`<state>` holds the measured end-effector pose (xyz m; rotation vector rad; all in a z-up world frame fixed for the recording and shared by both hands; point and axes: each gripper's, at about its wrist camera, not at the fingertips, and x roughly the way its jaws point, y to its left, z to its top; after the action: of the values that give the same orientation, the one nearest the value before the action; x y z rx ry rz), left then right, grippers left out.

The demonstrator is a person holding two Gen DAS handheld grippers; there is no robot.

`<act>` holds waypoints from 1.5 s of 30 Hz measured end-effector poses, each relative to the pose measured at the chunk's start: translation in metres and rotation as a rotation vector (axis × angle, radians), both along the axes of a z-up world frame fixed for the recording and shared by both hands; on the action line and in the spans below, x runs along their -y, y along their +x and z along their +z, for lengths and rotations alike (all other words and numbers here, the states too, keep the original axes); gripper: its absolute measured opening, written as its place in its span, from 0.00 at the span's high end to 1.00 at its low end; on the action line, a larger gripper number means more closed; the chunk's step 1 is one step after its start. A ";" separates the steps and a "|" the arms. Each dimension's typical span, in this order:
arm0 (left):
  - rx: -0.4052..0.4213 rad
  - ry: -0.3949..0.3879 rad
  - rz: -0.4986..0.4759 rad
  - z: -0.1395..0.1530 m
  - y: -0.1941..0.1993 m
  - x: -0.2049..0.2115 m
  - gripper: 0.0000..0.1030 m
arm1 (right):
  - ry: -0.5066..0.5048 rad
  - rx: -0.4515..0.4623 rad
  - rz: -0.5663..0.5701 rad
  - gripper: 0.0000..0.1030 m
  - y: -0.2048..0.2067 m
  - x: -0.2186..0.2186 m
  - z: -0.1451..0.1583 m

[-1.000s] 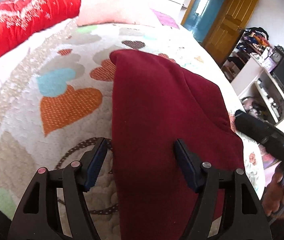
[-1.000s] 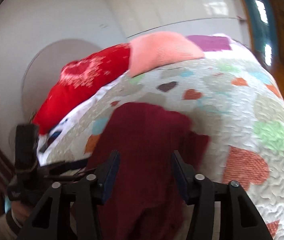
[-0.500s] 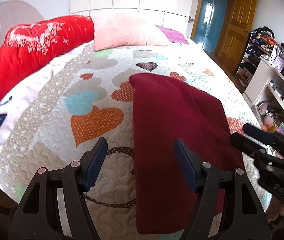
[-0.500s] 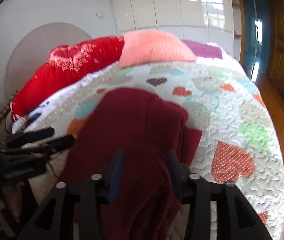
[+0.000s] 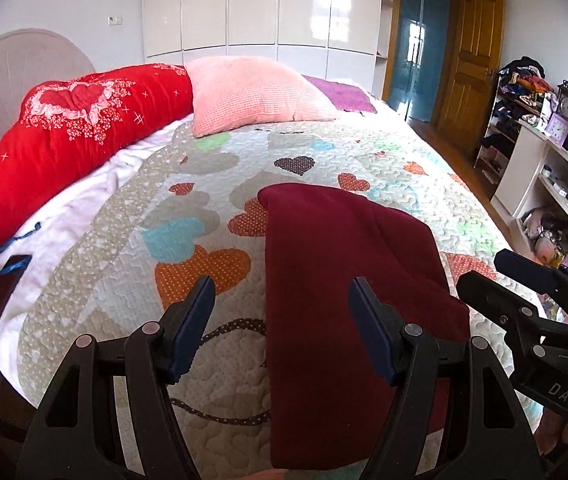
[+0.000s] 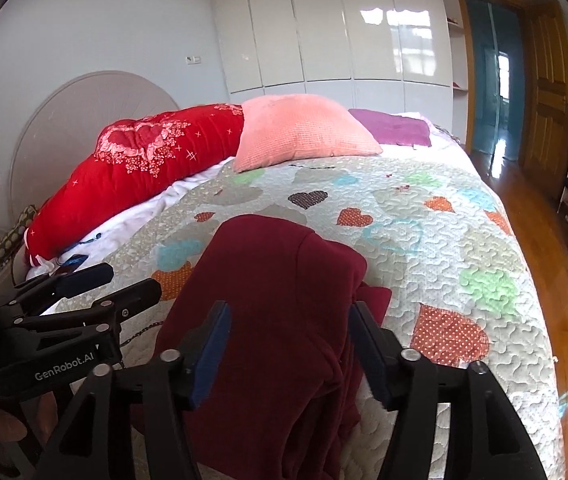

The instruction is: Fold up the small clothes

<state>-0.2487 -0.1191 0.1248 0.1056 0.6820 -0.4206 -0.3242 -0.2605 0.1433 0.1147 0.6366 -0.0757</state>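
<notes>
Bed quilt [image 5: 211, 184] carries the maroon garment [image 5: 344, 280], folded lengthwise, near centre. Left gripper [image 5: 279, 332] and right gripper [image 6: 288, 344] have been lifted clear, jaws apart, empty. Right-side layers possibly uneven; next fold pending.

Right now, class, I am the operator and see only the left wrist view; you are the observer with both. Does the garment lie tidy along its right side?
Observer: No. In the right wrist view the garment has a rumpled flap sticking out at its right edge.
Operator: Is the right gripper pinching it?
Observer: No. The right gripper is open, with nothing pinched between its pads.
Operator: And the near right part?
Observer: It lies in uneven folds, not flat.
</notes>
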 end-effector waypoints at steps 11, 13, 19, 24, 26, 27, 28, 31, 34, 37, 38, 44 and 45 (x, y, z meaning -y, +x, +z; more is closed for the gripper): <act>0.001 0.013 0.000 -0.003 -0.002 0.004 0.33 | 0.006 -0.022 0.000 0.39 0.002 0.000 -0.006; 0.002 0.015 0.000 -0.003 -0.002 0.005 0.33 | 0.006 -0.027 0.000 0.39 0.002 -0.001 -0.007; 0.001 0.016 0.000 -0.004 -0.002 0.005 0.33 | 0.002 -0.030 0.004 0.39 0.002 -0.003 -0.008; 0.002 0.017 -0.001 -0.004 -0.002 0.004 0.33 | 0.008 -0.037 0.002 0.39 0.004 -0.003 -0.009; 0.004 0.017 0.000 -0.004 -0.002 0.005 0.33 | 0.010 -0.036 0.001 0.39 0.004 -0.001 -0.009; 0.004 0.017 0.000 -0.005 -0.001 0.004 0.33 | 0.010 -0.036 0.001 0.39 0.004 -0.001 -0.009; 0.003 0.017 -0.001 -0.005 -0.001 0.004 0.33 | 0.010 -0.036 0.002 0.39 0.004 -0.001 -0.009; 0.003 0.020 -0.002 -0.005 -0.001 0.005 0.33 | 0.010 -0.039 0.001 0.39 0.004 -0.001 -0.009; 0.004 0.026 -0.004 -0.006 0.000 0.005 0.33 | 0.012 -0.044 0.003 0.39 0.005 -0.001 -0.009; 0.003 0.026 -0.005 -0.006 -0.001 0.006 0.33 | 0.013 -0.045 0.004 0.39 0.005 -0.001 -0.009; 0.003 0.027 -0.005 -0.006 0.000 0.005 0.33 | 0.014 -0.045 0.006 0.39 0.005 -0.001 -0.009; 0.005 0.031 -0.008 -0.007 -0.001 0.007 0.33 | 0.013 -0.049 0.009 0.39 0.006 -0.001 -0.011; 0.006 0.032 -0.009 -0.007 -0.001 0.007 0.33 | 0.014 -0.051 0.010 0.39 0.007 -0.001 -0.011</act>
<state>-0.2498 -0.1259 0.1181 0.1406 0.6823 -0.4181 -0.3176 -0.2599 0.1321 0.1231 0.6886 -0.0646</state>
